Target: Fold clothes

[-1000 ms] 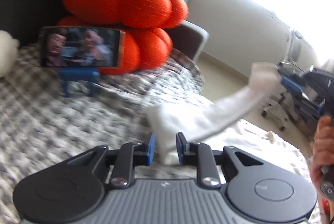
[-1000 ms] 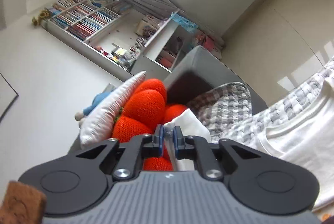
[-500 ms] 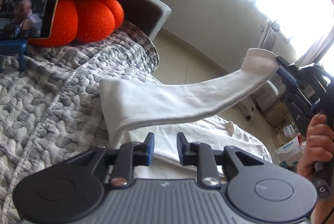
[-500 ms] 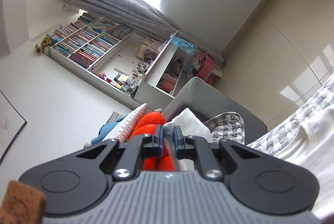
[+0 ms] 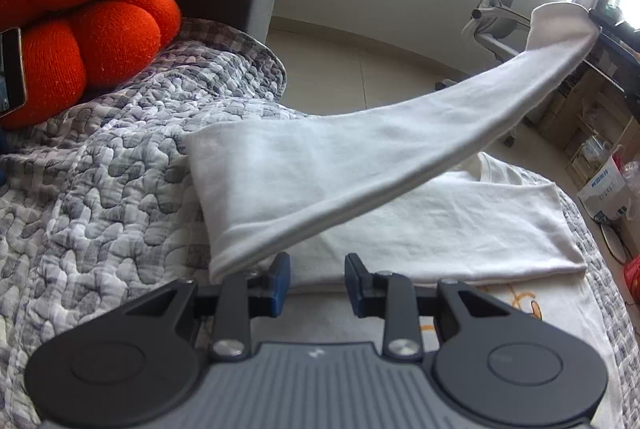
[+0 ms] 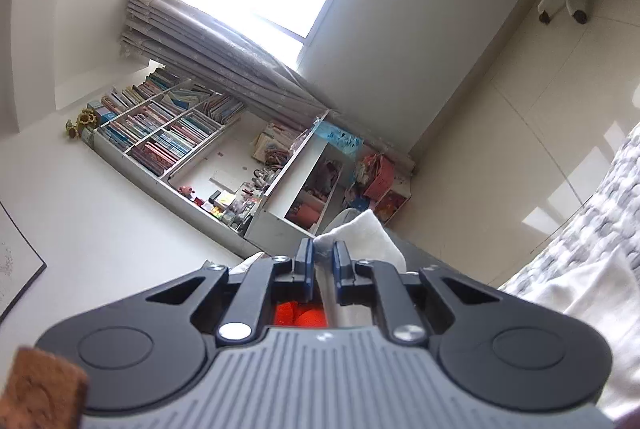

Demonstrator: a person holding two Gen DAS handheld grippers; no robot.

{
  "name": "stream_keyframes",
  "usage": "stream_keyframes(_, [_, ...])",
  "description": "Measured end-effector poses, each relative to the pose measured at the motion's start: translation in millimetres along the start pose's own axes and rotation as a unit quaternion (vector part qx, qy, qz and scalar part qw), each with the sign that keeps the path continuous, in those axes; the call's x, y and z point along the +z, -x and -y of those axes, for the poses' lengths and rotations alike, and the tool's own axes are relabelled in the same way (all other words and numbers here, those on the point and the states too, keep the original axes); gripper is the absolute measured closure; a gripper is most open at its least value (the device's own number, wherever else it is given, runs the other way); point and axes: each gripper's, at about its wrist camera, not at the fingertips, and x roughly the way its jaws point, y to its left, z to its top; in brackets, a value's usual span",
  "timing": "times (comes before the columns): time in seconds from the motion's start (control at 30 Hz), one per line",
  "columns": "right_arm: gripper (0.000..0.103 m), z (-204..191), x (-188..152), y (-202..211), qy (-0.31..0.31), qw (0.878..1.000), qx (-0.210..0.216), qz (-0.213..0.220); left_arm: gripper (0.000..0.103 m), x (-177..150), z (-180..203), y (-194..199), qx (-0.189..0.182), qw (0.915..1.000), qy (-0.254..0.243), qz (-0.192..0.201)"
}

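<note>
The step in hand appears to be a fold of a soft white cotton T-shirt (image 5: 460, 225), which is lying spread on the grey-and-white quilted bed cover (image 5: 100, 197), with one folded band of the same cloth being lifted off it. In the left wrist view this band is running as a long strip from about 7 o'clock, just above the left tool (image 5: 316, 279), up to about 2 o'clock, where its narrow end is being held raised; the long axis is therefore lying diagonally, low end near, high end far. The left tool is opening, its blue pads standing narrowly apart with nothing pressed between them; the band's near corner is lying just beside the left pad, not gripped. The right tool (image 6: 321, 265) is clamping a white corner of the cloth (image 6: 360, 237) between nearly closed pads and is pointing roughly level toward the bookshelf wall. The orange knitted pumpkin-shaped cushion (image 5: 88, 9) is sitting at 10 o'clock, well apart from the work. The next move probably calls for carrying the held end across the shirt body, keeping the band taut and flat, then laying it down square to the lower layer before releasing.
</note>
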Motion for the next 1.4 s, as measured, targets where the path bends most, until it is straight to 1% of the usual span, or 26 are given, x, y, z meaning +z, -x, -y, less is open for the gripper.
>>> stream_keyframes(0.1, [0.092, 12, -2, 9, 0.012, 1.000, -0.020, 0.007, 0.072, -2, 2, 3, 0.002, 0.9997, -0.023, 0.000])
stream_keyframes(0.17, [0.092, 24, -6, 17, 0.013, 0.999, -0.041, 0.014, 0.072, -3, 3, 2, 0.002, 0.9993, -0.036, -0.004])
stream_keyframes(0.3, [0.092, 50, -11, 36, -0.018, 0.997, -0.063, 0.034, 0.072, -5, 3, 3, -0.002, 0.9984, -0.056, -0.008])
stream_keyframes(0.4, [0.092, 64, -16, 48, -0.030, 0.996, -0.075, 0.036, 0.072, -5, 1, 5, -0.005, 0.9983, -0.057, -0.012])
stream_keyframes(0.57, [0.092, 82, -29, 60, -0.030, 0.993, -0.111, 0.014, 0.072, -6, -5, 8, -0.004, 0.9990, -0.039, -0.021])
stream_keyframes(0.73, [0.091, 92, -39, 69, -0.038, 0.991, -0.127, -0.001, 0.072, -8, -10, 14, 0.004, 0.9992, -0.028, -0.027])
stream_keyframes(0.8, [0.091, 93, -41, 71, -0.042, 0.990, -0.133, -0.009, 0.072, -7, -15, 17, 0.000, 0.9996, -0.009, -0.028])
stream_keyframes(0.9, [0.091, 93, -43, 74, -0.028, 0.987, -0.154, -0.018, 0.072, -5, -23, 23, -0.004, 0.9994, 0.021, -0.028])
stream_keyframes(1.0, [0.088, 96, -41, 79, -0.032, 0.986, -0.159, -0.023, 0.071, -4, -31, 39, -0.005, 0.9990, 0.043, -0.012])
stream_keyframes(1.03, [0.087, 96, -40, 80, -0.030, 0.986, -0.160, -0.027, 0.068, -3, -34, 45, -0.005, 0.9985, 0.054, -0.002])
stream_keyframes(1.1, [0.083, 95, -36, 81, -0.017, 0.985, -0.167, -0.034, 0.065, 1, -43, 51, -0.010, 0.9966, 0.081, 0.012])
stream_keyframes(1.2, [0.083, 93, -29, 83, -0.005, 0.985, -0.171, -0.028, 0.065, 8, -48, 45, -0.015, 0.9939, 0.108, 0.017])
stream_keyframes(1.3, [0.082, 87, -25, 74, 0.011, 0.985, -0.169, -0.040, 0.063, 15, -46, 34, -0.010, 0.9922, 0.122, 0.022])
stream_keyframes(1.33, [0.081, 84, -25, 70, 0.024, 0.984, -0.172, -0.047, 0.062, 18, -45, 30, -0.009, 0.9921, 0.123, 0.023])
stream_keyframes(1.37, [0.074, 80, -26, 65, 0.043, 0.982, -0.178, -0.055, 0.062, 20, -43, 26, -0.002, 0.9925, 0.120, 0.022])
stream_keyframes(1.4, [0.063, 77, -27, 61, 0.060, 0.979, -0.184, -0.062, 0.062, 21, -39, 22, 0.005, 0.9936, 0.112, 0.019])
